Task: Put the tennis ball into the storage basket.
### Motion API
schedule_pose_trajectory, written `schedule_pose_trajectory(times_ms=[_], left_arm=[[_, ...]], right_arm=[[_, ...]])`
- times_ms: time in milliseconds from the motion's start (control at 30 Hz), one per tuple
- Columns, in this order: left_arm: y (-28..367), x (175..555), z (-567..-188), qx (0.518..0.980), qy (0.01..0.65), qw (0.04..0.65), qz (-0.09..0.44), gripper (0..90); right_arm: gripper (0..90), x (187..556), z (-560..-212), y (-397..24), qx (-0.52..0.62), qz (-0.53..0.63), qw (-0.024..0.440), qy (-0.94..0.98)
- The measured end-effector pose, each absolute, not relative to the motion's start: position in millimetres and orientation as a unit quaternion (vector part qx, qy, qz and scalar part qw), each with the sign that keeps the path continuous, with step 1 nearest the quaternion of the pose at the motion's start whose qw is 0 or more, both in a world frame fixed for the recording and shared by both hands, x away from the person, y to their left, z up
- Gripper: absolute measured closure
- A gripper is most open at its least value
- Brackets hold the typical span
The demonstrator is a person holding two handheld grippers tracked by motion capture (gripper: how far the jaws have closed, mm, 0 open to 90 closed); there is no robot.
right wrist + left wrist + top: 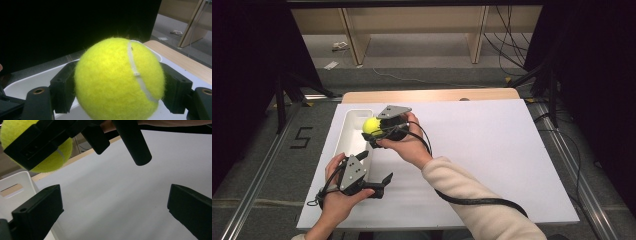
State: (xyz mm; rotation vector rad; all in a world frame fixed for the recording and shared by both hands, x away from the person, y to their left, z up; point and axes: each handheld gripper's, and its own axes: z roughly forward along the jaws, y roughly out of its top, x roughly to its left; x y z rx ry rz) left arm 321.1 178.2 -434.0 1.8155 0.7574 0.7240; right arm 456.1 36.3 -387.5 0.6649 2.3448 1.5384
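Observation:
A yellow tennis ball (371, 126) (118, 80) (51, 157) is clamped between the black jaws of my right gripper (374, 129) (117, 85), which is shut on it. The ball hangs over the right side of a long white tray (351, 131) at the left of the table. My left gripper (383, 184) (115, 212) rests low on the white table sheet, just below the tray's near end; its jaws stand wide apart with nothing between them. In the left gripper view the right gripper and ball hang above at the upper left.
A white sheet (492, 155) covers the wooden table (432, 95). The tray's white wall (17, 187) (32, 80) lies beside both grippers. A black cable (477, 201) trails from the right gripper under the sleeve. Metal rails (257, 170) run along the floor.

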Motion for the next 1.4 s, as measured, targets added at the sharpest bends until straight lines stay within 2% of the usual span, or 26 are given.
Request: schedule_pose_trajectory(times_ms=[1400], left_arm=[[177.9,320.9,-434.0,0.751,0.312,0.500,0.299,0.0]], right_arm=[[26.3,460.3,-386.4,49.4,0.227,0.528,0.117,0.810]])
